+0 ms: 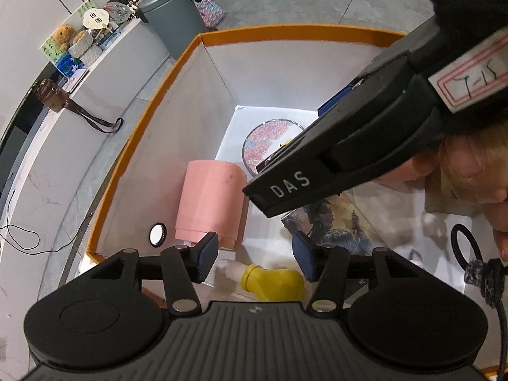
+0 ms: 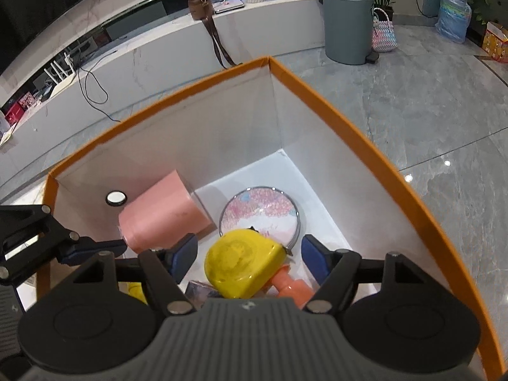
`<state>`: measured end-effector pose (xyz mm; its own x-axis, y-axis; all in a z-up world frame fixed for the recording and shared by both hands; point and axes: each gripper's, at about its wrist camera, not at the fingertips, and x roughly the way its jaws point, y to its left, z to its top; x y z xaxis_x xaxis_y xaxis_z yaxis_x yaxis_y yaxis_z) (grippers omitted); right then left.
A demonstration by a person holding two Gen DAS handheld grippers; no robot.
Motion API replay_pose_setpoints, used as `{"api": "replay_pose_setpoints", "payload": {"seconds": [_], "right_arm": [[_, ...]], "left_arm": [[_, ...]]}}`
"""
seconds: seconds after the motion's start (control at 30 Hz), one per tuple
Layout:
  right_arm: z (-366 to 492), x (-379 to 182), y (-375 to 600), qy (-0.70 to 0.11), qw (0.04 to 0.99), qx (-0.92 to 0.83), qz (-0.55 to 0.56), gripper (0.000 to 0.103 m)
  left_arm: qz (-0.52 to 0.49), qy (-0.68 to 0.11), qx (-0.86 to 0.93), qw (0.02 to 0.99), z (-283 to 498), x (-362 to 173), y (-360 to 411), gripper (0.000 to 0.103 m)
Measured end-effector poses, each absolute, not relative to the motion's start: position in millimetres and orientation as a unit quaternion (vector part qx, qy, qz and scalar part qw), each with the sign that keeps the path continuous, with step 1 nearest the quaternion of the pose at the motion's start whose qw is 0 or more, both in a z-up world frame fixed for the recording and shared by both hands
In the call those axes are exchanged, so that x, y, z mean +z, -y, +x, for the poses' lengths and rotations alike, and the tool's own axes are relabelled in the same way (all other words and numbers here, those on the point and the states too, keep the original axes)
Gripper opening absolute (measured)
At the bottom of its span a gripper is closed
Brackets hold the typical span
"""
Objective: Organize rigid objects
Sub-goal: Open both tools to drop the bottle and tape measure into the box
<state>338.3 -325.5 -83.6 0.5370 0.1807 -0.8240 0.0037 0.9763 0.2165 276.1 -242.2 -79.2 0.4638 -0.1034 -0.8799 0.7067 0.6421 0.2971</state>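
An orange-rimmed white box point(image 1: 285, 30) point(image 2: 317, 92) holds a pink cup point(image 1: 212, 200) point(image 2: 162, 216) on its side, a round pink-patterned tin point(image 1: 270, 139) point(image 2: 263, 209) and a picture card point(image 1: 336, 222). My left gripper point(image 1: 255, 254) is open low in the box, above a yellow bottle with a white cap point(image 1: 273, 282) that no pad touches. My right gripper point(image 2: 249, 255) is open too. A yellow rounded toy with an orange handle point(image 2: 241, 263) sits between its pads, with a gap on each side. The right gripper's black body point(image 1: 365, 146) crosses the left wrist view.
A person's hand point(image 1: 470, 165) is at the right edge, with a black hair tie point(image 1: 463, 244) below it. Beyond the box stand a grey-green bin point(image 2: 347, 19), a woven basket point(image 2: 384, 31) and a white bench with a brown bag point(image 2: 198, 3). A black cable point(image 2: 92, 89) trails down.
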Motion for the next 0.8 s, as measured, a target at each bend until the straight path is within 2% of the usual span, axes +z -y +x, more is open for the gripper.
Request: {"api": "replay_pose_setpoints", "payload": {"seconds": [0.53, 0.8], "right_arm": [[327, -54, 320, -0.441, 0.890, 0.062, 0.094, 0.072], [317, -33, 305, -0.412, 0.903, 0.084, 0.085, 0.073]], "left_arm": [[0.271, -0.396, -0.242, 0.843, 271, -21, 206, 0.064], [0.185, -0.380, -0.189, 0.886, 266, -2, 151, 0.069]]}}
